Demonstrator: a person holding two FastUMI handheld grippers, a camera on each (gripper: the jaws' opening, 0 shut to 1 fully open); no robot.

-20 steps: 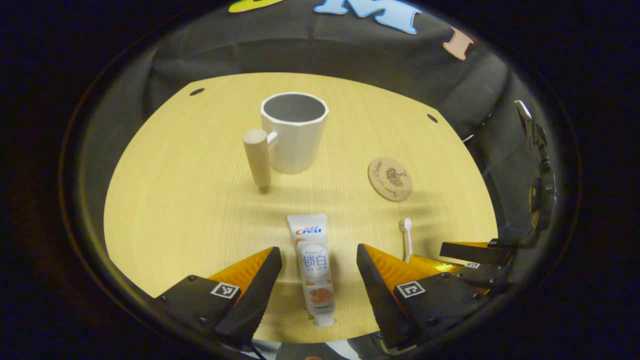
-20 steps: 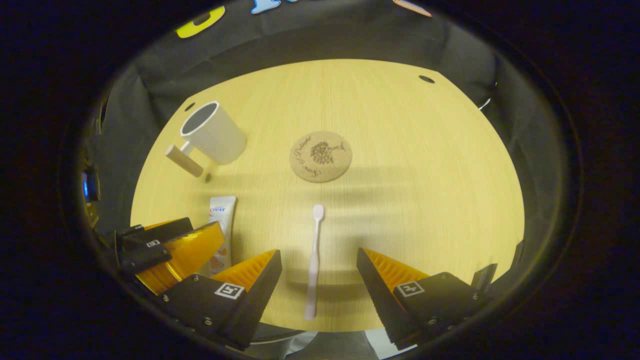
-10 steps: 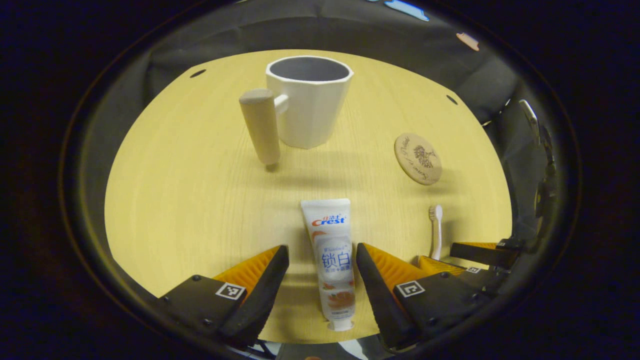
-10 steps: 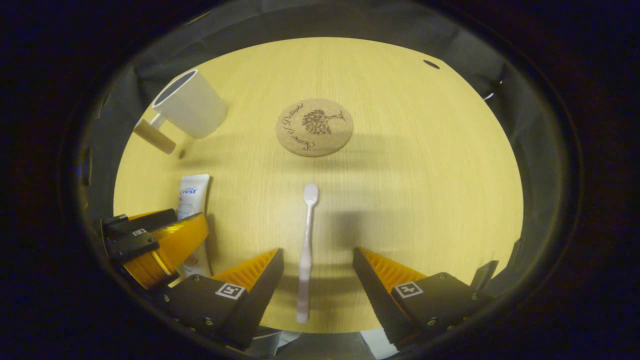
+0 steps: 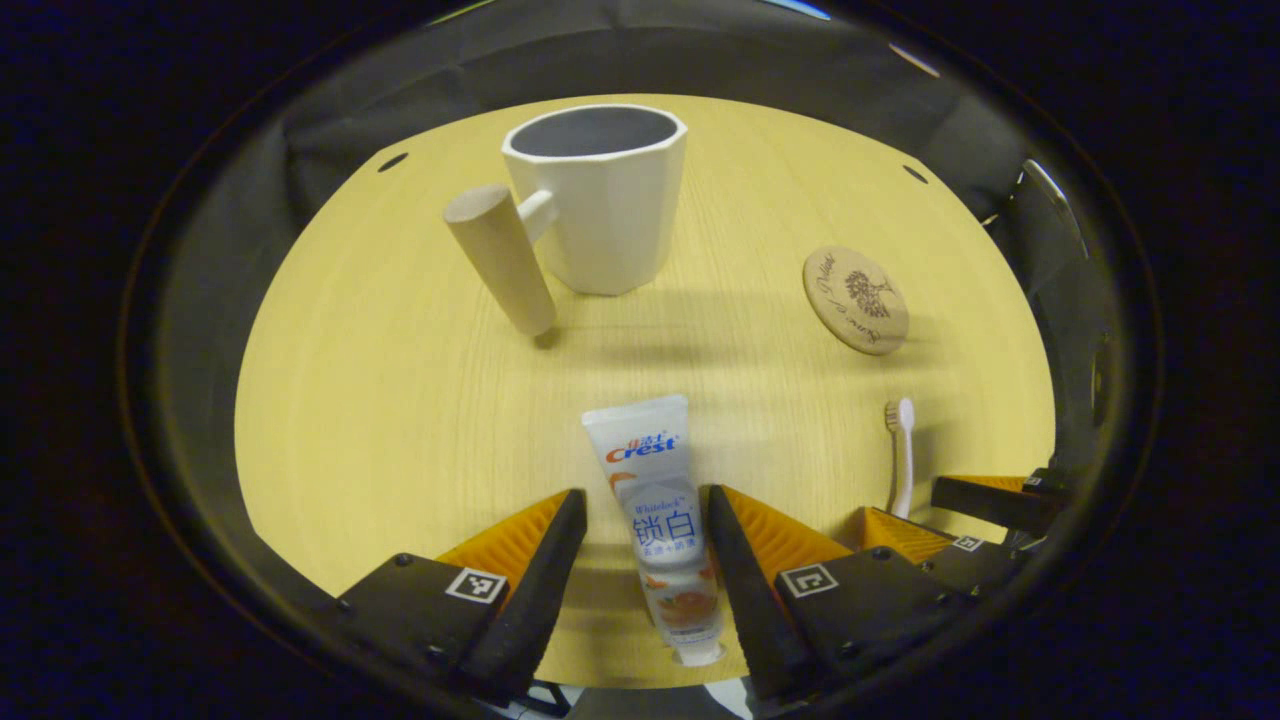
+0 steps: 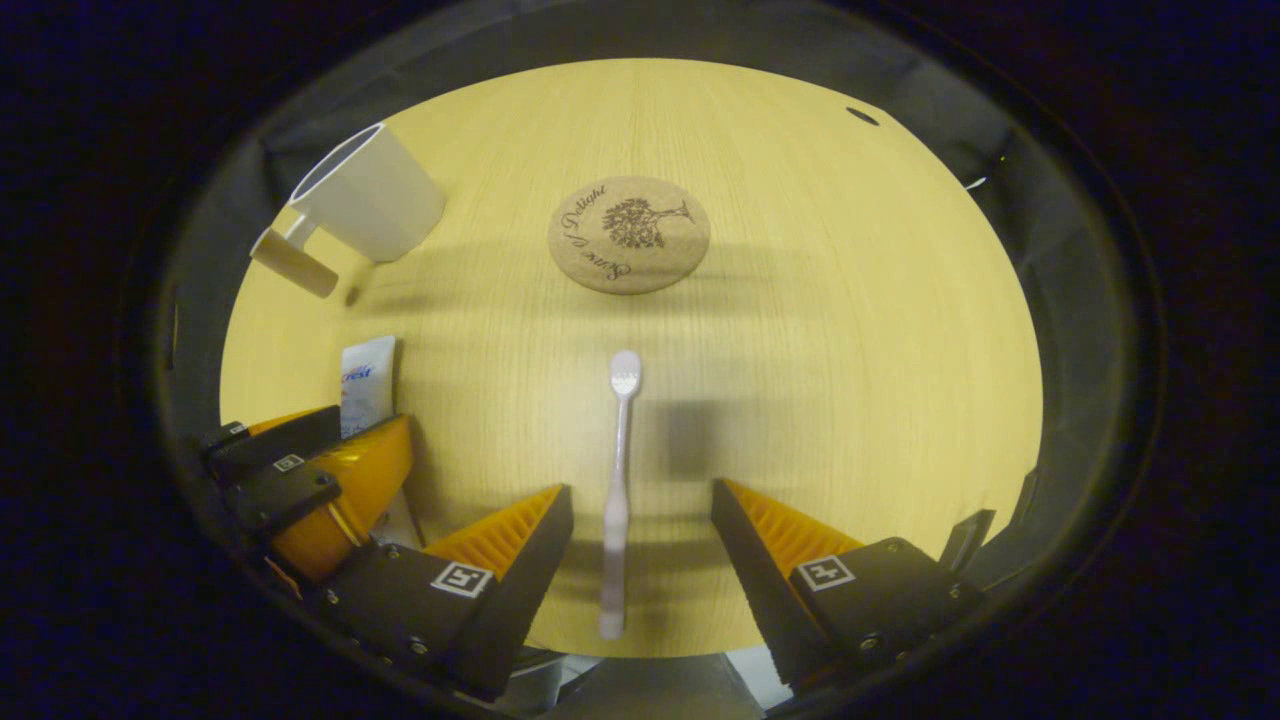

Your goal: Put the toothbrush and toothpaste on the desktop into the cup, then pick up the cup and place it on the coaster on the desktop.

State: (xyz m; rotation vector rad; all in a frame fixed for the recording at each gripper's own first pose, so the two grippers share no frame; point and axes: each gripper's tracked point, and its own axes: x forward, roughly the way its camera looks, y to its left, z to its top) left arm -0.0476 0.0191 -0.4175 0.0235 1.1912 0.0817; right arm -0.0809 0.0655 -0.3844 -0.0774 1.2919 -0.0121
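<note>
A white toothpaste tube (image 5: 660, 500) lies flat near the table's front edge, between the fingers of my left gripper (image 5: 645, 495). The gripper is open, with a narrow gap on the tube's left side. The white toothbrush (image 6: 620, 450) lies lengthwise, head pointing away, its handle between the wide-open fingers of my right gripper (image 6: 640, 492), touching neither. The white faceted cup (image 5: 600, 215) with a wooden peg handle (image 5: 500, 260) stands upright and empty farther back. A round cork coaster (image 6: 628, 235) lies beyond the toothbrush head.
The light wooden table (image 5: 400, 400) has small dark holes near its far corners (image 5: 392, 162). Black cloth walls close in behind and at the sides. The two grippers sit side by side at the front edge, close to each other.
Both grippers have moved forward and down toward the table. My left fingers have narrowed around the toothpaste tube. The toothbrush handle now lies deeper between my right fingers.
</note>
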